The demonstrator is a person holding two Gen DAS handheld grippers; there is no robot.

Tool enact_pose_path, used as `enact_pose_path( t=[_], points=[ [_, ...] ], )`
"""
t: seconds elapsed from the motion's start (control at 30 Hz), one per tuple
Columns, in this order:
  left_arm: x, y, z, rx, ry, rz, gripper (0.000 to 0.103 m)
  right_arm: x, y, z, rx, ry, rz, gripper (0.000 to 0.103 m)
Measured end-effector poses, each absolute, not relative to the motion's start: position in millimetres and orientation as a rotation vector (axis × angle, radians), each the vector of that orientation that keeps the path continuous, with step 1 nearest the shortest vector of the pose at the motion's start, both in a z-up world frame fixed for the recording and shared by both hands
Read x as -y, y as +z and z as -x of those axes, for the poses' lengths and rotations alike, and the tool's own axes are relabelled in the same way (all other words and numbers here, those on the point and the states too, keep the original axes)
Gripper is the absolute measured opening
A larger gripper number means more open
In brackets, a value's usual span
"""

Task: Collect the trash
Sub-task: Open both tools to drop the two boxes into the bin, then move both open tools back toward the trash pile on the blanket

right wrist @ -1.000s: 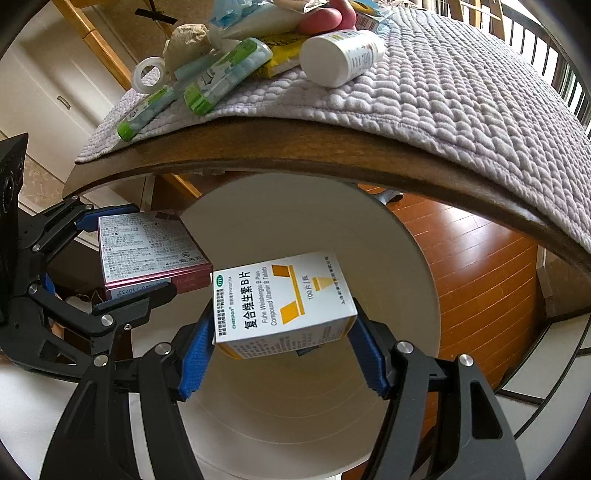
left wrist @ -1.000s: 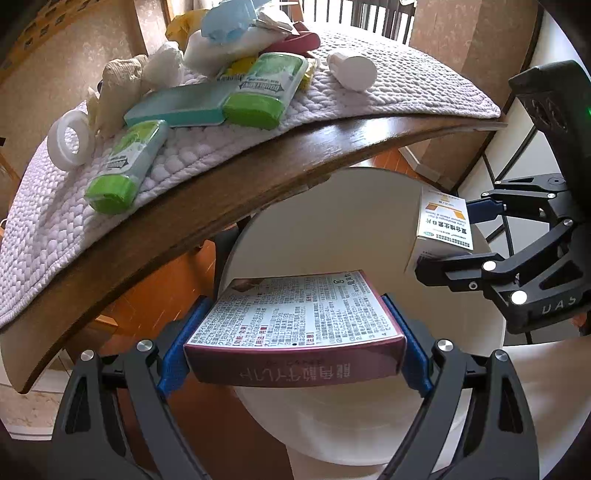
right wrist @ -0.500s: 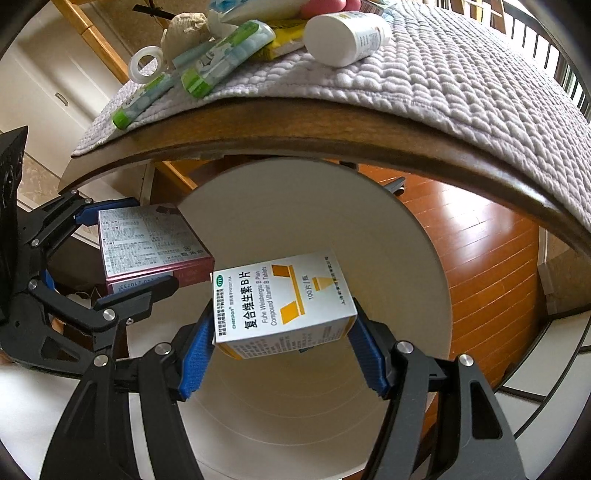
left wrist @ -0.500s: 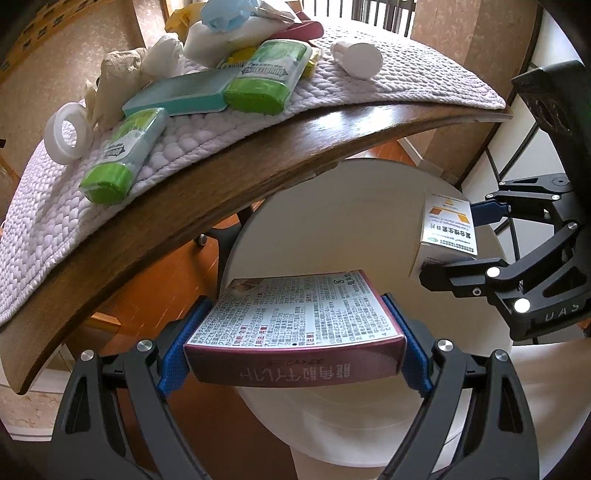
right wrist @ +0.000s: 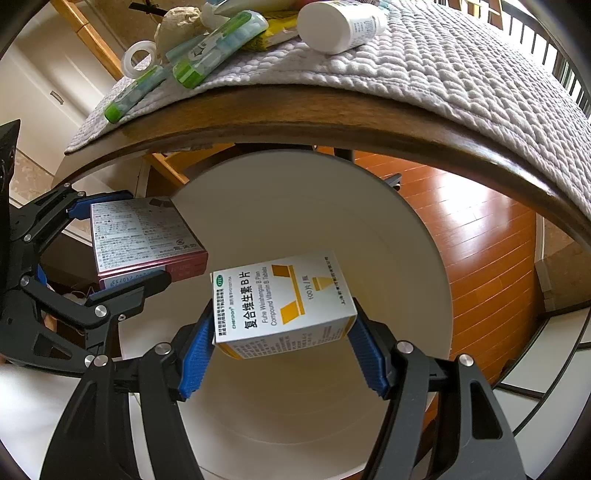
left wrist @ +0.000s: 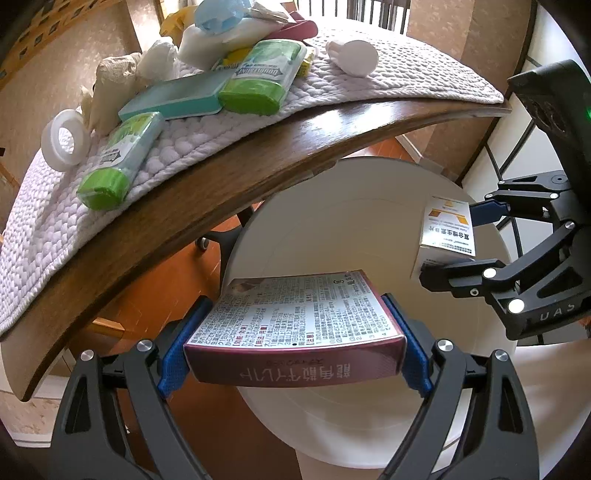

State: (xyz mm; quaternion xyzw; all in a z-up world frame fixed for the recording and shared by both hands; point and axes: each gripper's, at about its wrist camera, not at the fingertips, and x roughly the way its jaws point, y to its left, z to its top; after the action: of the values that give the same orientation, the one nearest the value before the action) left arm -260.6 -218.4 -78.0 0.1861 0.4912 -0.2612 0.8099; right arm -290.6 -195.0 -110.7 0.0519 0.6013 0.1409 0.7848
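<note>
My left gripper [left wrist: 295,343] is shut on a flat pink box [left wrist: 295,325] with printed text, held over the open cream waste bin [left wrist: 362,192]. My right gripper [right wrist: 282,332] is shut on a white and yellow vitamin box [right wrist: 280,295], held over the same bin [right wrist: 295,406]. Each gripper shows in the other's view: the right one [left wrist: 476,240] with its box [left wrist: 447,229], the left one [right wrist: 110,251] with the pink box [right wrist: 144,236].
A wooden table edge [left wrist: 221,177] with a quilted mat [left wrist: 388,81] stands above the bin. On it lie green gum packs [left wrist: 118,158], a teal box [left wrist: 173,99], a tape roll [left wrist: 64,140], a white bottle [right wrist: 340,22] and crumpled wrappers [left wrist: 110,88]. Wood floor [right wrist: 487,258] lies right.
Both grippers have sunk a little lower over the bin, so the table edge has risen in both views. Both boxes stay gripped.
</note>
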Motion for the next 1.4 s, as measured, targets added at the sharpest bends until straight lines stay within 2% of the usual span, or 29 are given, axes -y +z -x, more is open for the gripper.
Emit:
enact_pose_path(
  t=[0.53,0.6,0.63,0.67,0.93,1.13,1.2,1.3,1.4],
  points=[
    [212,-78,256,-1.063,-0.558,-0.381,0.092,206,-107,290,-1.305,0.289,-0.122,0.067],
    [211,-78,255,-1.066,-0.559,-0.383,0.092,208,-108,289,-1.306,0.288,-0.124,0.069],
    [211,-78,255,-1.065,-0.56,-0.382,0.092,209,-107,289,-1.305,0.286,-0.126,0.075],
    [210,-78,255,-1.063,-0.562,-0.379,0.093,211,-105,288,-1.301,0.283,-0.131,0.077],
    [205,-62,259,-1.023,-0.57,-0.382,0.097,224,-87,283,-1.267,0.282,-0.129,0.081],
    [187,-21,261,-0.931,-0.567,-0.334,0.097,229,-37,285,-1.115,0.264,0.008,0.093],
    [180,-4,260,-0.888,-0.561,-0.31,0.101,233,-14,283,-1.016,0.217,0.079,0.099],
    [169,17,253,-0.815,-0.514,-0.288,0.101,244,11,274,-0.892,0.154,0.132,0.099],
    [161,25,237,-0.79,-0.447,-0.279,0.101,257,16,252,-0.909,0.125,0.114,0.099]
  ],
)
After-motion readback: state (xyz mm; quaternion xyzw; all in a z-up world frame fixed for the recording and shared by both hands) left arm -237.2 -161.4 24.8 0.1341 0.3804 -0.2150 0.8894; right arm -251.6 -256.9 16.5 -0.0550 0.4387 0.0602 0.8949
